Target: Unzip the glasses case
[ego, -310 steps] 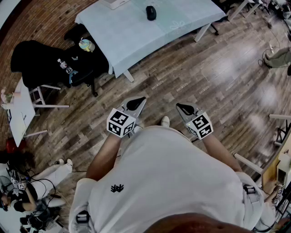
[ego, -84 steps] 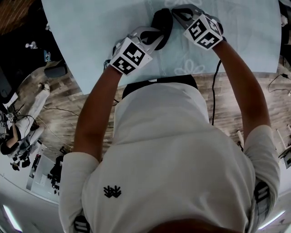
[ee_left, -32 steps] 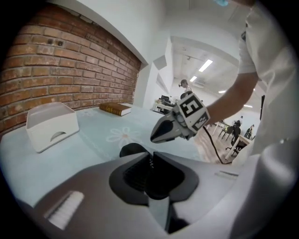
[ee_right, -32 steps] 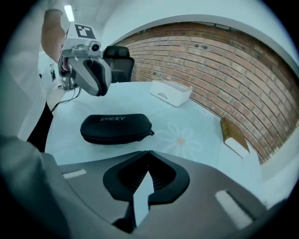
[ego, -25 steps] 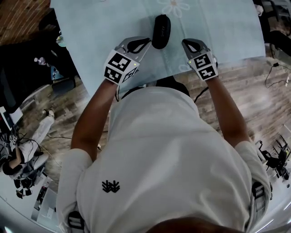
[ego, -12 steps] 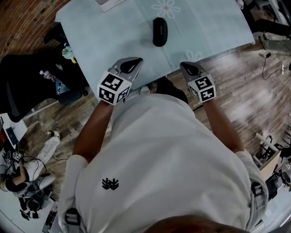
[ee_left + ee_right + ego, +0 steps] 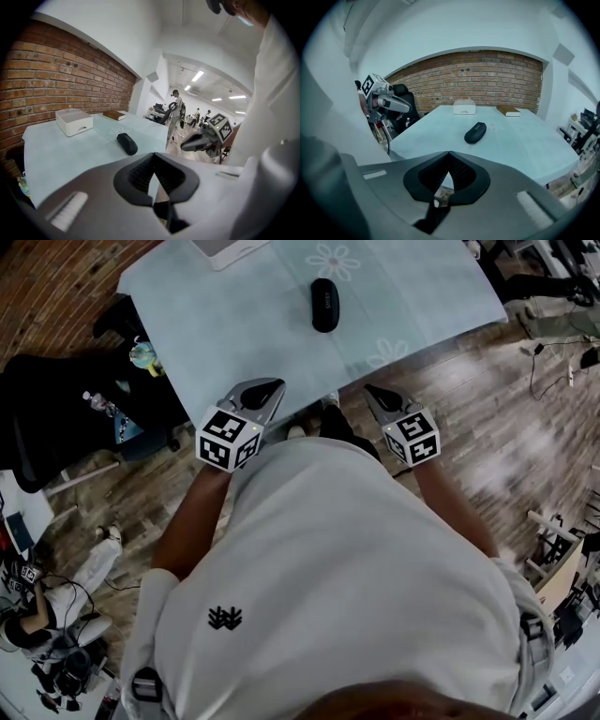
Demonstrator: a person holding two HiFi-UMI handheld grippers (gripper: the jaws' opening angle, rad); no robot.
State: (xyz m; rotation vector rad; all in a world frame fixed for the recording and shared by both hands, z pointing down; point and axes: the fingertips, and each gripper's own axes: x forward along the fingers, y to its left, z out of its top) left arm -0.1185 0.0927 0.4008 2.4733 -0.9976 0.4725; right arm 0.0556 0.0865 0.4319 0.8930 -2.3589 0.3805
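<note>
The case (image 7: 324, 305) lies flat near the middle of the counter (image 7: 234, 334), on the pale blue cloth, with its long axis running from the near edge toward the far edge. Nothing touches it. It looks shut in both gripper views (image 7: 127, 143) (image 7: 475, 132), but the zip is too small to make out.

Both grippers are off the counter, close to the person's body and over the wood floor (image 7: 487, 427), just short of the near edge and well apart from the case. The left gripper (image 7: 265, 390) points toward the near edge. In its own view the fingers (image 7: 140, 176) are closed tip to tip with nothing between them. The right gripper (image 7: 380, 399) is level with it on the other side. Its fingers (image 7: 461, 176) are also closed and hold nothing.

A white box (image 7: 230, 247) sits at the far left corner of the counter. A book (image 7: 508, 110) lies near the far edge, beside the box. A brick wall (image 7: 487, 79) stands beyond that far edge.
</note>
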